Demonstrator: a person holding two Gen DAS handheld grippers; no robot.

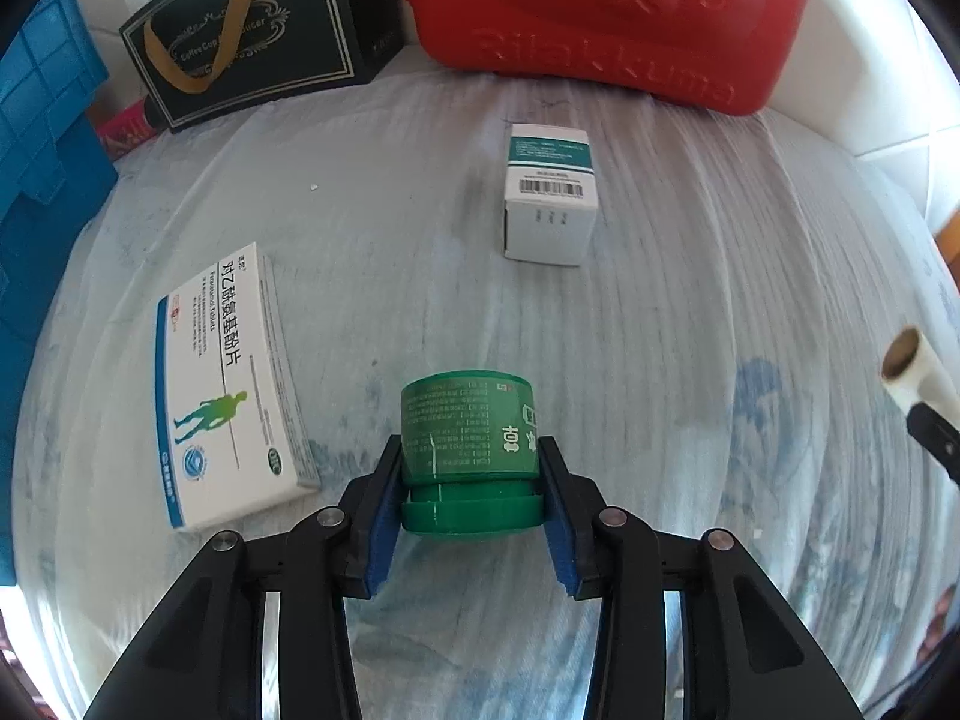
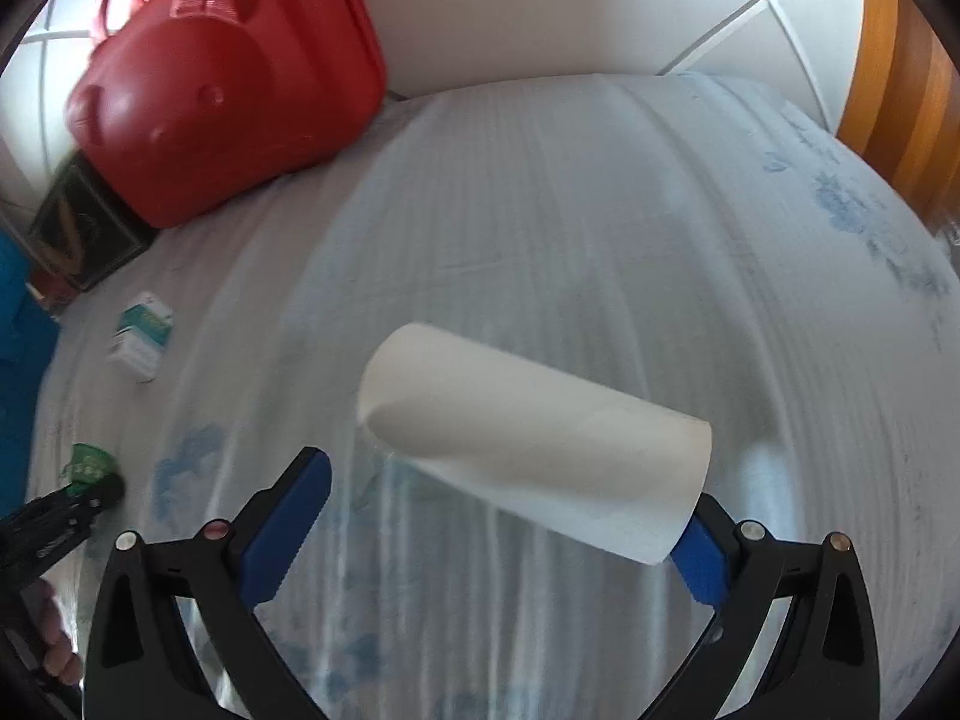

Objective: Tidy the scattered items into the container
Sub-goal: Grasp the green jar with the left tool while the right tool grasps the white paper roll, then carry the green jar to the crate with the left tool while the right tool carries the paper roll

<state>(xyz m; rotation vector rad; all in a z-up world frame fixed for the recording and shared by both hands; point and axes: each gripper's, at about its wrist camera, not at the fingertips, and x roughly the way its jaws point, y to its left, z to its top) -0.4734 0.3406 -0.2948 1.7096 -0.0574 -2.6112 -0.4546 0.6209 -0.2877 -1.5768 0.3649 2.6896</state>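
Gripping now: the left tongs (image 1: 471, 480) sit low in the centre of the left wrist view with a green bottle (image 1: 468, 432) lying on its side between them, blue pads (image 1: 384, 516) pressed against its sides near the cap, which faces the camera. It rests on the pale, striped cloth over the counter (image 1: 660, 312).

To the left of the bottle lies a flat white medicine box (image 1: 231, 384) with a blue edge and a green walking figure. Above centre stands a small white and teal box (image 1: 549, 195) showing a barcode. Along the top, a red case (image 1: 606, 12) leans at the back, a dark gift bag (image 1: 252, 30) with a gold handle sits left of it, and a blue crate (image 1: 42, 138) fills the left edge.

Over to the right wrist view: the right tongs (image 2: 498, 516) are spread wide, and a white paper roll (image 2: 534, 444) hangs tilted across the middle of the frame, its lower right end against the right pad (image 2: 699, 558), the left pad (image 2: 288, 528) clear of it. I cannot tell whether it is actually held. At the lower left edge, the green bottle and the other tongs show small and blurred.
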